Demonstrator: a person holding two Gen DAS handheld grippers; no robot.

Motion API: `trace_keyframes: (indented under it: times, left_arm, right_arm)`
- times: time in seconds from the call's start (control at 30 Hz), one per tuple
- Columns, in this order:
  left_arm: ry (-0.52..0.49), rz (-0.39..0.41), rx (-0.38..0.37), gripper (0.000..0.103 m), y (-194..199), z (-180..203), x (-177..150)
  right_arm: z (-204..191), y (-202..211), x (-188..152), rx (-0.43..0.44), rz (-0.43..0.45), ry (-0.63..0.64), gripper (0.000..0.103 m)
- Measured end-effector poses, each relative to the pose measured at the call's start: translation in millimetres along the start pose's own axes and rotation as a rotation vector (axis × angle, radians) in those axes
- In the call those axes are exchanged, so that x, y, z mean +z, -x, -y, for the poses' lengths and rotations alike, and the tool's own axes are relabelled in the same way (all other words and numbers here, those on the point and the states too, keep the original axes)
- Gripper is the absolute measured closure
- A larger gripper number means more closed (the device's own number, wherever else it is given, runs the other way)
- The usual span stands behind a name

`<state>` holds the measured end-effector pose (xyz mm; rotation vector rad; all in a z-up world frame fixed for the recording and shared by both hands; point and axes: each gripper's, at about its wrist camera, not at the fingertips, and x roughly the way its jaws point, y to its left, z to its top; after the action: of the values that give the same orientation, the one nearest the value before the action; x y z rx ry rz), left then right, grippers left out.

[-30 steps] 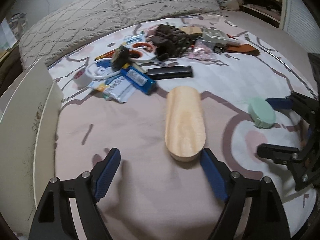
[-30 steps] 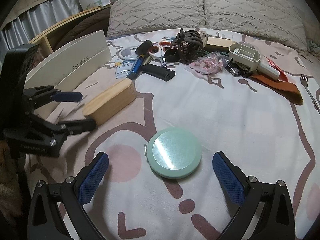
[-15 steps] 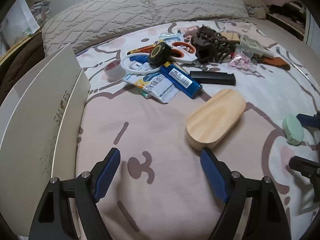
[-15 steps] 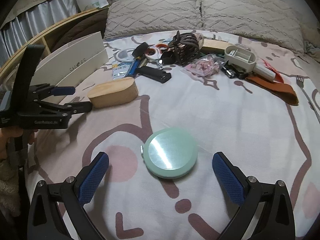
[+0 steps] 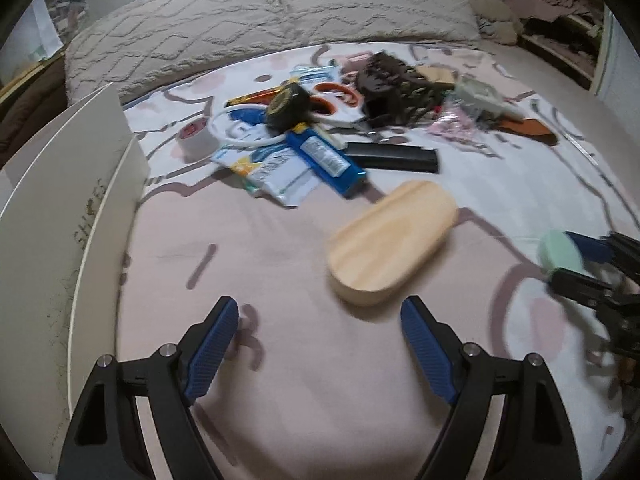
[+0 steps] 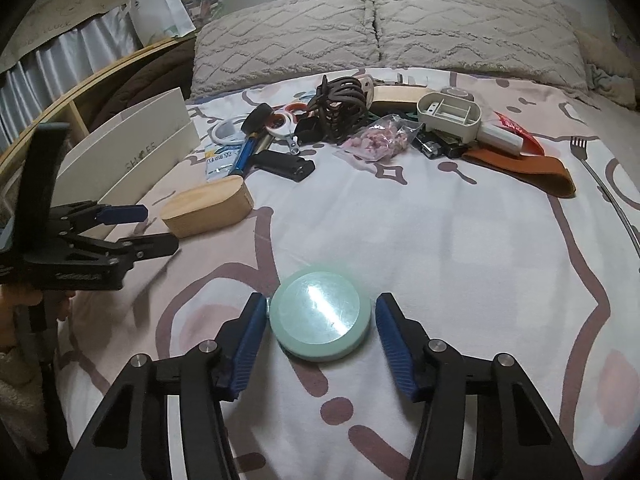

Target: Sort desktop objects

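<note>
Currently the right gripper (image 6: 320, 334) is closing around the round mint-green mirror (image 6: 319, 317), which lies flat on the bed (image 6: 440, 240) near its front edge; the left pad sits at the mirror's rim, the right pad (image 6: 394, 344) shows a thin gap, so contact on both sides is not confirmed. Left gripper (image 5: 320, 352) stands wide, nothing between its pads, hovering over bare sheet just short of the oval wooden box (image 5: 392, 240), which lies apart from the clutter toward the left side of the bed. From the left wrist view the mirror (image 5: 560, 252) appears at the right edge between the other gripper's fingers. White shoebox lid (image 6: 132, 160) stands upright along the left edge of the bed. Remaining objects lie heaped in a band below the pillows (image 6: 380, 32): roll of tape (image 5: 196, 140), blue tube (image 5: 324, 156), black flat case (image 5: 392, 158), brown hair claw (image 6: 340, 108), orange-handled scissors (image 5: 334, 98), bag of pink bits (image 6: 378, 140), beige plastic tray (image 6: 448, 114), brown strap (image 6: 524, 168). A fork (image 6: 588, 164) lies alone near the right edge. Left wrist view is motion-blurred; small labels unreadable.
</note>
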<state>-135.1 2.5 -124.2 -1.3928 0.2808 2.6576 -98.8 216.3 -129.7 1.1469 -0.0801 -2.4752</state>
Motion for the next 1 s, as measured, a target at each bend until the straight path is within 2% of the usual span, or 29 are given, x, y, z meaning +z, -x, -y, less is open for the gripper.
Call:
trace_keyframes:
  times: [0.3, 0.4, 0.47, 0.6, 0.7, 1.0]
  left_arm:
    - [0.068, 0.029, 0.071, 0.019, -13, -17, 14]
    - [0.070, 0.046, 0.090, 0.019, -10, -18, 15]
    - [0.062, 0.054, 0.064, 0.019, -5, -15, 15]
    - [0.066, 0.069, -0.058, 0.019, 7, -7, 17]
    - [0.062, 0.062, -0.118, 0.016, 5, 3, 20]
    - [0.062, 0.042, -0.155, 0.014, -11, 26, 29]
  right_arm:
    - [-10, -4, -2, -0.067, -0.029, 0.060, 0.046]
    - [-8, -4, -3, -0.042, -0.029, 0.059, 0.046]
    - [-8, -4, -2, -0.037, -0.028, 0.055, 0.046]
    - [-9, -4, -2, -0.040, -0.026, 0.058, 0.046]
    - [-11, -4, -2, -0.048, -0.026, 0.065, 0.046]
    - [-16, -5, -3, -0.072, -0.029, 0.091, 0.046]
